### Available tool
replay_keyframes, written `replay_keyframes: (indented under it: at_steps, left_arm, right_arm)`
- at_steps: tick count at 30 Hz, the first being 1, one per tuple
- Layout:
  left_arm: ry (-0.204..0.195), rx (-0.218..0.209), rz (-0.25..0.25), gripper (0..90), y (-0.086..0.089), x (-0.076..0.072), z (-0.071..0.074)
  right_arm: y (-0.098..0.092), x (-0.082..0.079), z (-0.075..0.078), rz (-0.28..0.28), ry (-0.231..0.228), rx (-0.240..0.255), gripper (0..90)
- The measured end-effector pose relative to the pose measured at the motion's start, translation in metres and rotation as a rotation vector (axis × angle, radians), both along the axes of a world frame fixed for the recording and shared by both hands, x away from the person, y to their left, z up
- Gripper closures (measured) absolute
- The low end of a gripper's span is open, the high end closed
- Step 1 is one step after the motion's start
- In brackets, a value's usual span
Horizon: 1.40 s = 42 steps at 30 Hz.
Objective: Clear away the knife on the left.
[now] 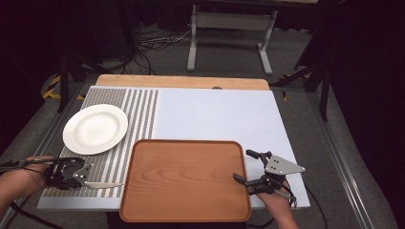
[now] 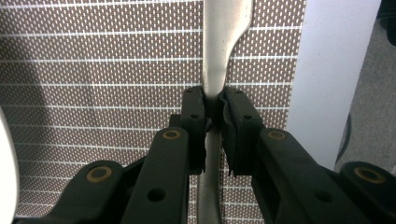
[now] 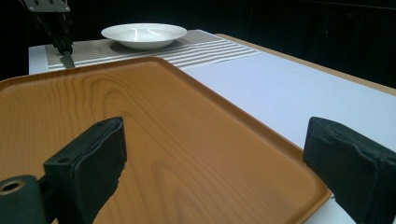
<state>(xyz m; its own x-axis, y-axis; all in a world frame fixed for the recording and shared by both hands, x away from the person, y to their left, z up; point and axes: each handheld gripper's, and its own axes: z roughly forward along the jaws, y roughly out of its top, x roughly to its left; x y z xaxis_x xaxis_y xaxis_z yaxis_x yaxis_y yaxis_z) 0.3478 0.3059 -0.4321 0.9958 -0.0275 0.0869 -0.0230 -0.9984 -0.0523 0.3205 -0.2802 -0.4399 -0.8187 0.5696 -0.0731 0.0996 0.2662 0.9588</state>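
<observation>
The left gripper (image 1: 81,177) is clamping its jaws on the handle of a silver knife (image 1: 104,185), which is lying flat on the striped placemat (image 1: 122,114) just left of the wooden tray (image 1: 185,179). The right gripper (image 1: 249,169) is hovering at the tray's right edge with its jaws standing wide apart and gripping nothing. A white plate (image 1: 95,129) is sitting on the placemat beyond the knife

A silver table knife (image 1: 102,185) lies flat on the brown woven placemat (image 1: 102,157) (handle toward the surface's left edge, blade pointing at the wooden tray (image 1: 185,177)), its slim handle pinched between the left tool (image 2: 214,105).
</observation>
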Motion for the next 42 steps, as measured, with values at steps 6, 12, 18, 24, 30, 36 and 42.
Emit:
replay_keyframes:
  at_steps: [6, 12, 18, 24, 30, 36, 42]
  left_arm:
    - [-0.007, 0.000, -0.003, 80.2, -0.002, 0.000, -0.001]
    - [-0.021, 0.009, 0.006, 80.3, -0.003, -0.003, -0.001]
    - [-0.018, 0.001, 0.041, 80.2, -0.004, -0.003, 0.002]
    - [-0.005, -0.010, 0.059, 80.2, -0.007, -0.004, 0.011]
    - [0.014, -0.021, 0.099, 80.3, -0.007, -0.004, 0.020]
    - [0.019, -0.051, 0.155, 80.3, -0.007, -0.002, 0.031]
    - [0.032, -0.091, 0.222, 80.3, -0.009, 0.001, 0.040]
  right_arm:
    - [0.001, 0.000, 0.000, 0.004, 0.001, -0.001, 6.8]
    - [0.000, 0.000, -0.001, -0.002, 0.002, -0.001, 6.9]
    - [0.000, 0.000, 0.000, -0.001, -0.002, -0.002, 6.9]
    - [0.000, 0.001, -0.001, -0.003, 0.003, -0.001, 6.9]
    - [-0.001, 0.000, -0.001, -0.001, -0.003, -0.001, 6.9]
    - [-0.002, 0.000, 0.000, -0.001, -0.003, 0.002, 6.9]
    - [-0.002, 0.000, -0.001, -0.003, -0.004, -0.003, 6.9]
